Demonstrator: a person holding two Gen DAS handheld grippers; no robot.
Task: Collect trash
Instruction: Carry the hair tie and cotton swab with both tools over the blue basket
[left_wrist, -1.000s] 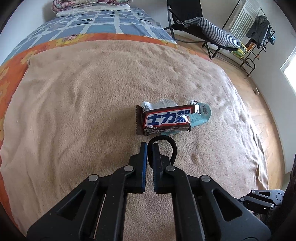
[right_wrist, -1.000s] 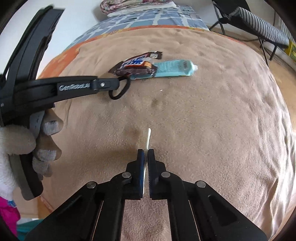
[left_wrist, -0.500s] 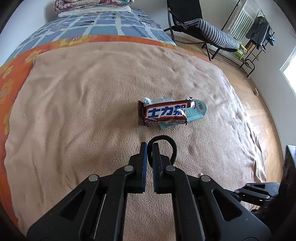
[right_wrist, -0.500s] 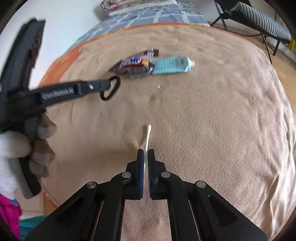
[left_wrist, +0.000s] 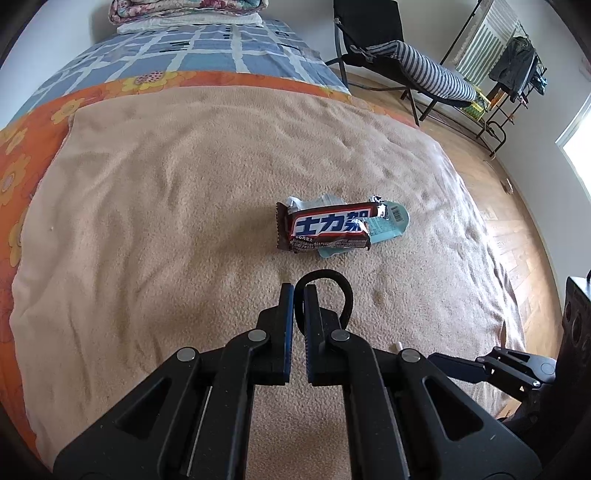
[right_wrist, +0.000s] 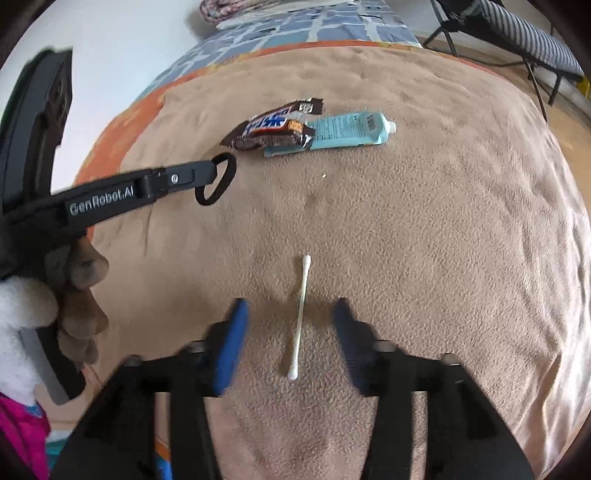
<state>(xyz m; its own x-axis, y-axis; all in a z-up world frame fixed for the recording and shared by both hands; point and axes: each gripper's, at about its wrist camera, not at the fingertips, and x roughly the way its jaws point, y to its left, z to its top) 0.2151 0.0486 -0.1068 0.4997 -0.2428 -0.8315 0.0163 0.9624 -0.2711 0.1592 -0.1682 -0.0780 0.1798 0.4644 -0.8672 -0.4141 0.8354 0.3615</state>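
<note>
A brown candy wrapper (left_wrist: 325, 229) lies on the tan blanket, overlapping a flattened teal tube (left_wrist: 388, 223); both also show in the right wrist view, the wrapper (right_wrist: 273, 127) and the tube (right_wrist: 351, 131). My left gripper (left_wrist: 298, 291) is shut on a black hair tie (left_wrist: 334, 286) just short of the wrapper. My right gripper (right_wrist: 290, 314) is open, its fingers on either side of a white cotton swab (right_wrist: 301, 314) that lies on the blanket. The left gripper with the hair tie (right_wrist: 216, 181) shows at left in the right wrist view.
The tan blanket (left_wrist: 166, 221) covers the bed, with an orange floral sheet (left_wrist: 22, 155) and a blue checked cover (left_wrist: 203, 48) beyond. A black chair with a striped cushion (left_wrist: 417, 62) and a clothes rack (left_wrist: 517, 74) stand on the wooden floor at right.
My right gripper has opened and let go of the cotton swab, which now lies on the blanket. My left gripper stays shut on the hair tie and has drawn back slightly from the wrapper.
</note>
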